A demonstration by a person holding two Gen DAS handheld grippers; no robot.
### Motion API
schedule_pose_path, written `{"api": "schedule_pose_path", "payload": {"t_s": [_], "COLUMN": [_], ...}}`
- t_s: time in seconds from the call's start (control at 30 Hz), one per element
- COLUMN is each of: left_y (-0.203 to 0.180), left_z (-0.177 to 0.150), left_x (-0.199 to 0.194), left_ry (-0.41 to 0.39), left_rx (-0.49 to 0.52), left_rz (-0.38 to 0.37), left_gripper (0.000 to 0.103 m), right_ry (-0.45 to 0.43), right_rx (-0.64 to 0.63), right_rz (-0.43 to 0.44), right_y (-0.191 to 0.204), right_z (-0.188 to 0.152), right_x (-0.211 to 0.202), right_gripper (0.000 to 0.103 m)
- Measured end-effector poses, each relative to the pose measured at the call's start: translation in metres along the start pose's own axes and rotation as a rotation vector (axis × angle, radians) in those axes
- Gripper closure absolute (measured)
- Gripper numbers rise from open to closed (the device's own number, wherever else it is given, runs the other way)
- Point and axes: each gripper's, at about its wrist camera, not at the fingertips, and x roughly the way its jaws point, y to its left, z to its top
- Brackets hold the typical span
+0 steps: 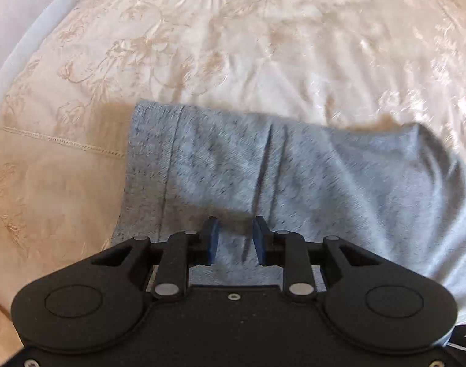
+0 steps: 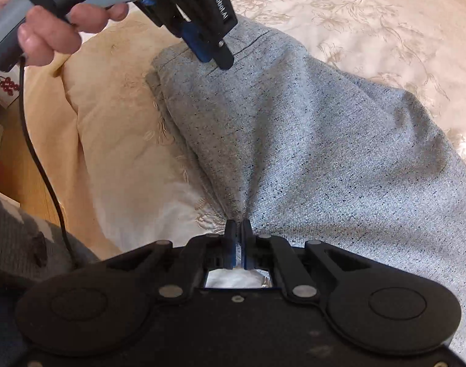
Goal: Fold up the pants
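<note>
On the bedspread [image 1: 263, 46] lie the pants [image 2: 309, 140], one grey pair, doubled over so that a hemmed edge sits at their far left end. You hold two grippers. Your right gripper [image 2: 238, 238] is pressed together on a bunch of the pants' near edge, the cloth drawn into a tight gather between the blue pads [image 2: 231, 244]; that pinch looks meant to keep the layers together while you carry the edge over. Your left gripper [image 1: 235, 238] sits over the pants near the hemmed end, its pads [image 1: 213, 238] spread apart with cloth showing in the gap, gripping nothing, so it seems placed either to steady the fold or to take the next hold. From the right camera, your left hand [image 2: 52, 27] holds that gripper tilted down onto the pants. One cable [image 2: 40, 159] hangs left of the pants.
</note>
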Motion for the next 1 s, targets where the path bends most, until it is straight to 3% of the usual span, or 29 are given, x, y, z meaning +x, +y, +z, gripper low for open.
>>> {"api": "schedule_pose_path", "payload": {"t_s": [0.07, 0.23, 0.33, 0.47, 0.63, 0.83, 1.0], "left_y": [0.002, 0.013, 0.011, -0.003, -0.038, -0.062, -0.056], "left_z": [-0.017, -0.029, -0.011, 0.03, 0.066, 0.046, 0.024], "left_x": [0.021, 0.014, -0.011, -0.025, -0.006, 0.017, 0.023], "left_ry": [0.084, 0.178, 0.112, 0.009, -0.017, 0.008, -0.009], "left_rx": [-0.002, -0.076, -0.062, -0.074, -0.04, 0.07, 0.109], "left_rz": [0.011, -0.001, -0.005, -0.057, -0.125, -0.063, -0.072], "left_gripper": [0.065, 0.071, 0.074, 0.074, 0.074, 0.073, 0.073], "right_ry": [0.007, 0.018, 0.029, -0.043, -0.136, -0.189, -0.115], "right_rx": [0.023, 0.074, 0.111, 0.246, 0.47, 0.581, 0.579], "right_rz": [0.002, 0.037, 0.071, 0.085, 0.005, -0.09, -0.038], "right_y": [-0.003, -0.012, -0.023, -0.063, -0.136, -0.199, -0.197], "right_z": [0.001, 0.001, 0.008, 0.029, 0.063, 0.102, 0.107], "right_x": [0.006, 0.005, 0.001, -0.032, -0.05, -0.021, 0.017], "right_gripper": [0.099, 0.099, 0.094, 0.09, 0.081, 0.08, 0.08]}}
